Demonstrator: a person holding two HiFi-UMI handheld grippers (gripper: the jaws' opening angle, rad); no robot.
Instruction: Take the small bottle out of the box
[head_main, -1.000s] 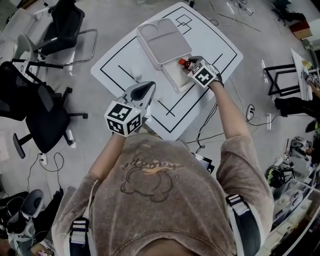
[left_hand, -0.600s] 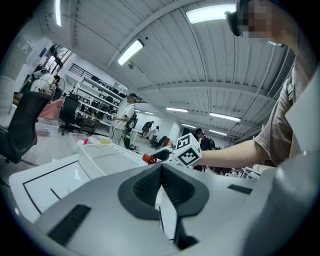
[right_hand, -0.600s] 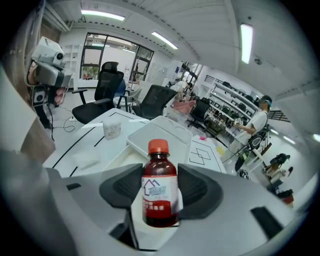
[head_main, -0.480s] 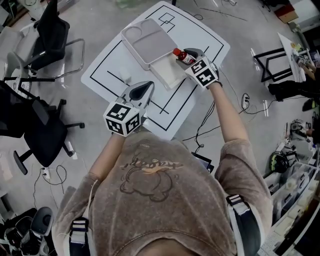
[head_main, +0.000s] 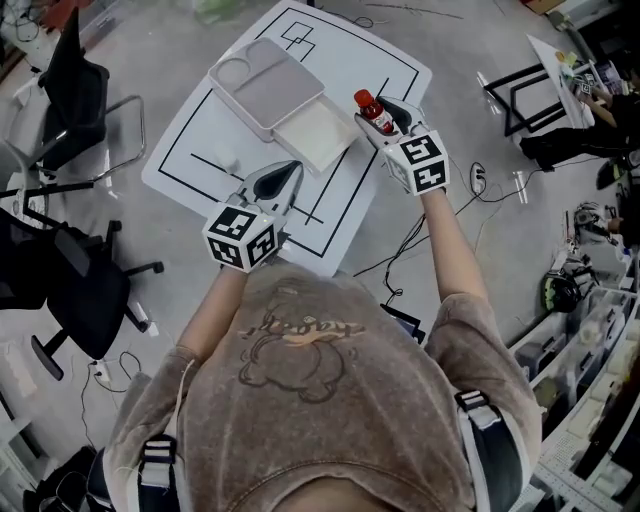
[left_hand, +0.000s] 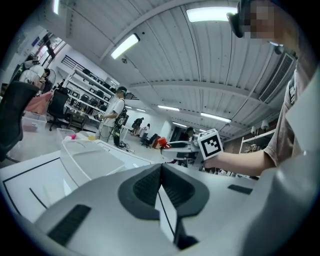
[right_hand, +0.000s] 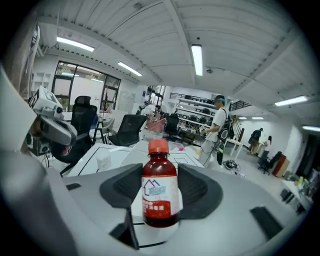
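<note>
The small bottle (head_main: 372, 110) is dark red with a red cap and a white label. My right gripper (head_main: 380, 116) is shut on it and holds it in the air beyond the right side of the white box (head_main: 318, 135). In the right gripper view the bottle (right_hand: 160, 192) stands upright between the two dark pads (right_hand: 196, 187). The box's grey lid (head_main: 265, 82) lies open behind its tray. My left gripper (head_main: 284, 177) hovers over the table's near part, shut with nothing in it; its pads (left_hand: 172, 187) meet in the left gripper view.
The white table (head_main: 195, 150) carries black line markings and a small white cup (head_main: 228, 157). Black office chairs (head_main: 70, 100) stand at the left. Cables (head_main: 415, 240) lie on the floor to the right, near a black stand (head_main: 520, 95).
My right gripper has lifted the bottle up out of the box and turned it upright. The left gripper has drifted a little over the table.
</note>
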